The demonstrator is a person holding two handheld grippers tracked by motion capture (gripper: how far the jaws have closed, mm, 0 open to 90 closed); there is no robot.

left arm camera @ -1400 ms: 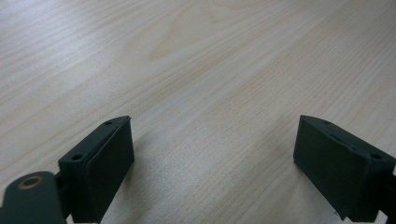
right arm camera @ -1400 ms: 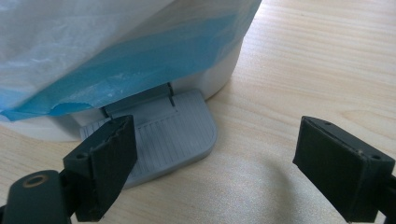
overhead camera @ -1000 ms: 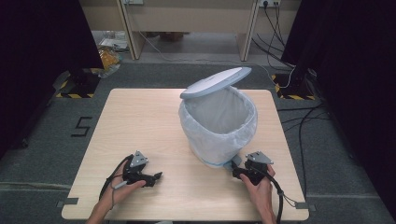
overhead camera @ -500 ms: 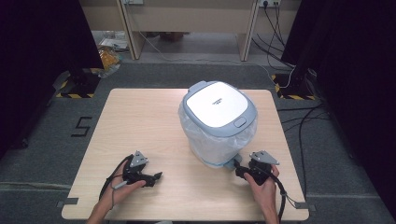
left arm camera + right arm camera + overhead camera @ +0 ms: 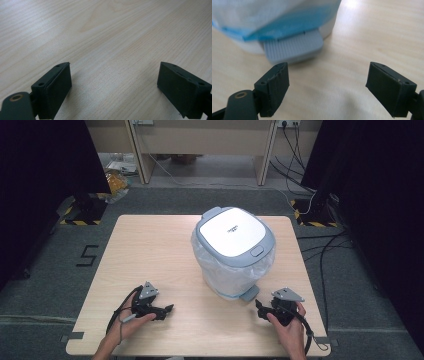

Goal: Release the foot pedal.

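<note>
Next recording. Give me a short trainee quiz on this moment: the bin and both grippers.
1. True or false: the lid of the bin is shut.
2. What sits just ahead of the right gripper? A) the bin's grey pedal B) a cup C) a spoon
3. What, if anything, is between the jaws of the left gripper?

Key
1. True: the lid lies flat on the bin.
2. A: the pedal is just beyond the open jaws, and they do not touch it.
3. Nothing: the jaws stand open over the bare table.
</note>
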